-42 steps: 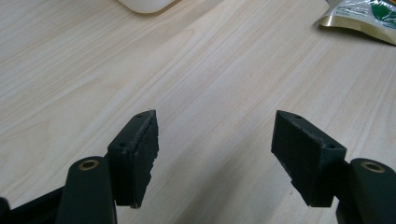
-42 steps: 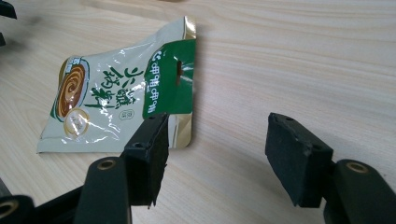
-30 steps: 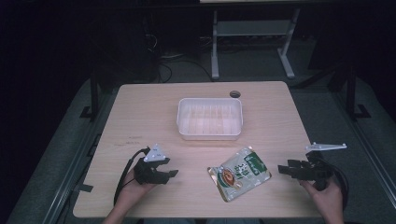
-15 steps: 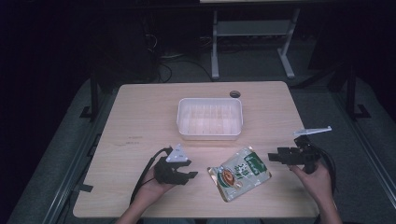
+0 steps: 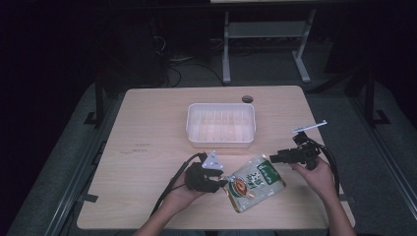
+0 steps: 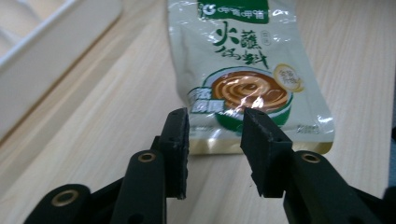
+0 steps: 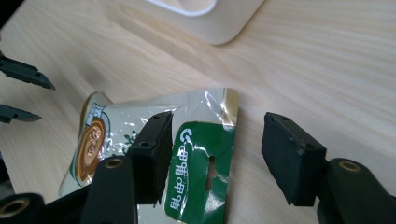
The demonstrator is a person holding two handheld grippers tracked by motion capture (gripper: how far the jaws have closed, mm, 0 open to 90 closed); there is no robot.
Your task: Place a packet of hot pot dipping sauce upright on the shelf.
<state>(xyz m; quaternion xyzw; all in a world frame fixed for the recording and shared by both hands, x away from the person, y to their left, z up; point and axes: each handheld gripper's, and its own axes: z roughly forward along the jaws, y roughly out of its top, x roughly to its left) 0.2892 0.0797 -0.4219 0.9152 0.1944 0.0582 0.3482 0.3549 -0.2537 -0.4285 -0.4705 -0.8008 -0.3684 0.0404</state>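
Note:
A flat food pouch [image 5: 255, 182], pale with a green top band and a picture of a brown bowl, lies on the wooden table [image 5: 147, 128] in front of a white plastic tub [image 5: 221, 124]. My left gripper [image 5: 222, 181] is open at the pouch's bottom seam; in the left gripper view [image 6: 215, 135] its jaws point at the pouch [image 6: 243, 70] with a narrow gap and nothing between them. My right gripper [image 5: 273, 158] is open just above the green end; in the right gripper view [image 7: 215, 149] the jaws stand wide over the pouch's green band [image 7: 201, 172].
The tub [image 7: 201, 14] is empty and stands mid-table, its wall [image 6: 42, 51] close to the left of the pouch. A round cable hole [image 5: 247, 99] sits near the table's far edge. Chairs and a desk frame stand in the dark beyond.
Both grippers have moved inward toward the pouch: the left one rightward to its bottom seam, the right one leftward to its green end. The pouch has not moved.

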